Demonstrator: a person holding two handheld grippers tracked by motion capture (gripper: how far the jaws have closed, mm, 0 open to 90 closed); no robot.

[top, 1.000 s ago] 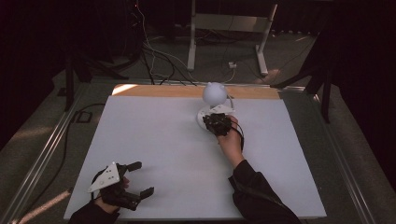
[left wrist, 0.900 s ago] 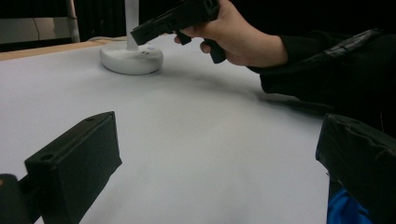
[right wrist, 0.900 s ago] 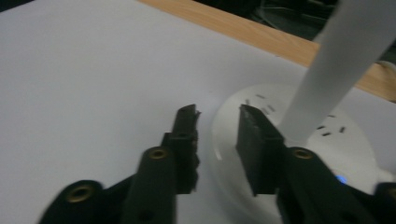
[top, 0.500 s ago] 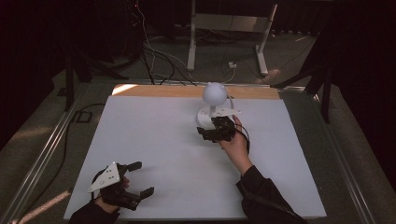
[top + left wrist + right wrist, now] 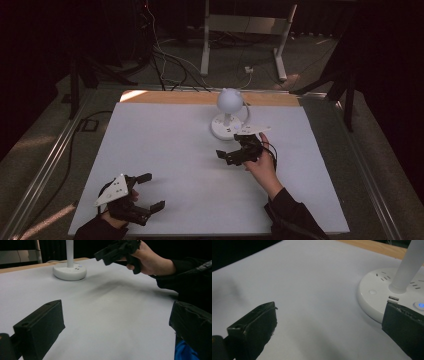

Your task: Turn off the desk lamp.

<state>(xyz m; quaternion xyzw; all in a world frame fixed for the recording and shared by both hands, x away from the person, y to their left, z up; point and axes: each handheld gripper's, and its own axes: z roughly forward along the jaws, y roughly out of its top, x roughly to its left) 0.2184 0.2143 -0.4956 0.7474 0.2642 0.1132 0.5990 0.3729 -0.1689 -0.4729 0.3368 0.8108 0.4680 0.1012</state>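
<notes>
White desk lamp (image 5: 228, 114) stands on our desk (image 5: 165, 150); our right claw (image 5: 235, 151), jaws just opened and released, hovers beside its base; our left claw (image 5: 148, 191) rests released.

Obstacle: white desk lamp (image 5: 228, 112), upright on its round base at the table's far middle; cord behind it
Near the lamp: right gripper (image 5: 235, 154), jaws wide, just beside the base, not touching
Near left corner: left gripper (image 5: 146, 191)
Free room: white table top (image 5: 165, 145) bare between the grippers; left and right flanks open
</notes>
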